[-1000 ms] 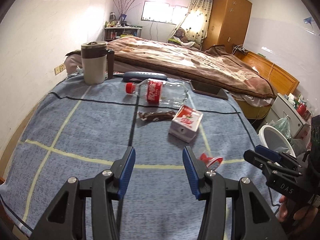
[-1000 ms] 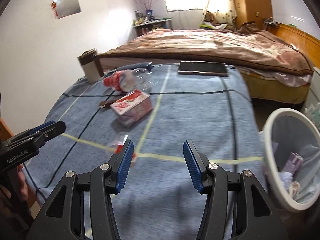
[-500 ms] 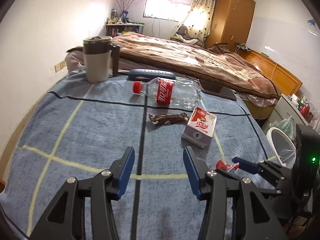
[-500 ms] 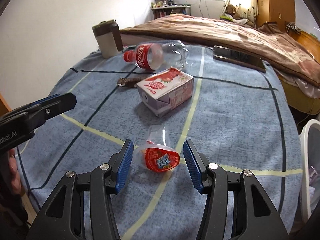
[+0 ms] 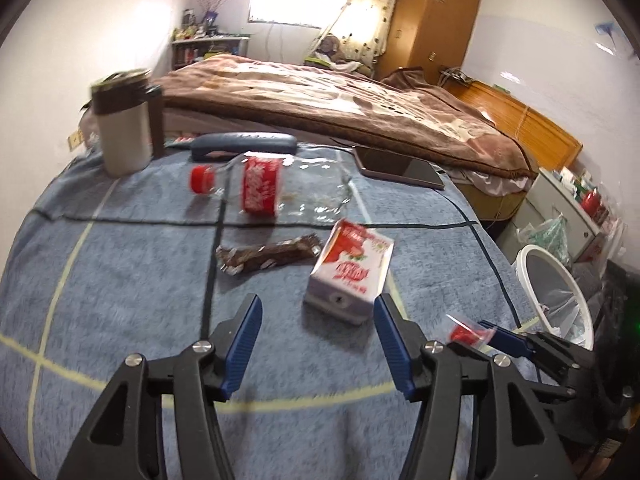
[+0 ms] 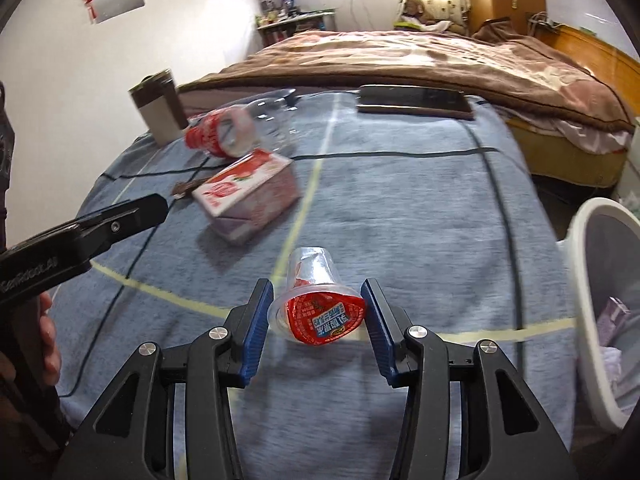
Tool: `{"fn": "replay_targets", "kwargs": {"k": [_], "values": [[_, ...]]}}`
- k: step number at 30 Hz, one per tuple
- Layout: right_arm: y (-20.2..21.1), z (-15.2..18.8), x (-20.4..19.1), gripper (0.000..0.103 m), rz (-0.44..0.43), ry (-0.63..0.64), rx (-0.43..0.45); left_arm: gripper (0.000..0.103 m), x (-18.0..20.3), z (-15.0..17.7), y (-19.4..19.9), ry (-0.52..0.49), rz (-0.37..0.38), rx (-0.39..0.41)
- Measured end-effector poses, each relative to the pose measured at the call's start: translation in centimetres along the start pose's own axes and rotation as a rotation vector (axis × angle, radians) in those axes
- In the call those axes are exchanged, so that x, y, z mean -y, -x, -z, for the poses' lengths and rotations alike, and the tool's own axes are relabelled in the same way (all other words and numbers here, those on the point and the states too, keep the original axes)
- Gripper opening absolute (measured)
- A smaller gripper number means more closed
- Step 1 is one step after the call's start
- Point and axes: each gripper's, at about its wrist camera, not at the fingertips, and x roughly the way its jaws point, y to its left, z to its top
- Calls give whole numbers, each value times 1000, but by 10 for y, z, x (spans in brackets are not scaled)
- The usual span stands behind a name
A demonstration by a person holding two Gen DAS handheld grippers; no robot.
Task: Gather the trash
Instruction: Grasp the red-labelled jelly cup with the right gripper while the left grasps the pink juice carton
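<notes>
A clear plastic cup with a red foil lid (image 6: 318, 308) lies on its side on the blue cloth, between the blue pads of my right gripper (image 6: 317, 318), which is open around it without pressing it. It also shows in the left wrist view (image 5: 464, 330). My left gripper (image 5: 318, 340) is open and empty, just short of a red and white milk carton (image 5: 350, 272). A brown snack wrapper (image 5: 268, 258) and a clear cola bottle with a red cap (image 5: 272, 188) lie farther back.
A white waste bin (image 6: 604, 304) with some trash in it stands off the table's right edge. A beige mug with a dark lid (image 5: 124, 136), a dark blue case (image 5: 244, 144) and a tablet (image 5: 400, 166) sit at the back. A bed lies beyond.
My right gripper has moved forward so the cup now lies between its pads. My left gripper has moved forward and right toward the milk carton.
</notes>
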Motion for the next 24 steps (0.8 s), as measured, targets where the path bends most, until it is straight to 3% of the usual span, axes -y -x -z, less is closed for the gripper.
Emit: {"fn": "replay_targets", "kwargs": {"k": [13, 24], "values": [[15, -3, 26, 48, 5, -69, 44, 65, 31, -16, -54, -109, -6, -93], [18, -4, 40, 48, 8, -91, 57, 65, 40, -14, -78, -129, -24, -136]]}}
